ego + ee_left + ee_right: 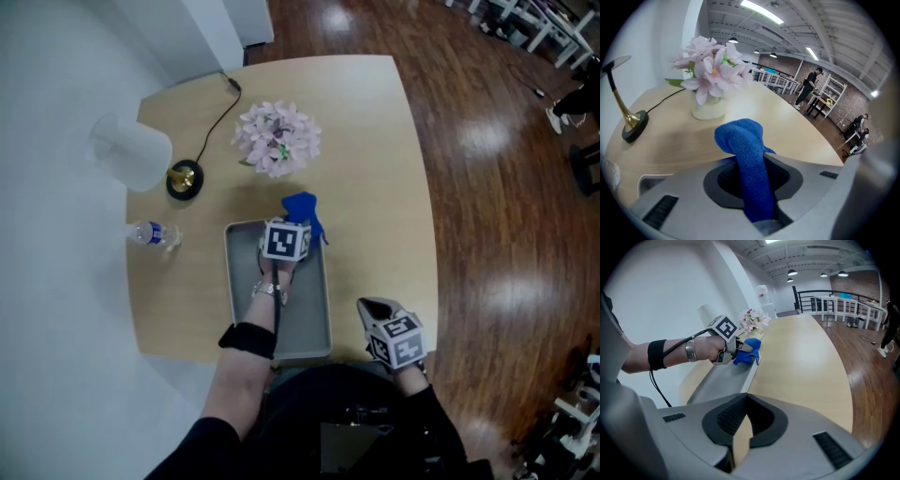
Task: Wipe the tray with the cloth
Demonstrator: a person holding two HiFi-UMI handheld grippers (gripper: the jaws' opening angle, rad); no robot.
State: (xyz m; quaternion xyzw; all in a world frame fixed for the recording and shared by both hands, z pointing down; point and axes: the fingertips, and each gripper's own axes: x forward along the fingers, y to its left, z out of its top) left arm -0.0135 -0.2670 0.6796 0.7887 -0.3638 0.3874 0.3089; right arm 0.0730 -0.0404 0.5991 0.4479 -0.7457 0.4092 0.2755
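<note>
Cloth [302,207] — blue, pinched in left claw [755,163] at far tray [310,330] end — right claw [746,398] closed, empty.

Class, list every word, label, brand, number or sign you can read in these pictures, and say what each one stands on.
No readable words or numbers in any view.
Marker cube on the left claw: black-and-white square pattern, no letters.
Marker cube on the right claw: pattern only.
Water bottle: label too small to read.
Blue cloth: no tag or print shows.
</note>
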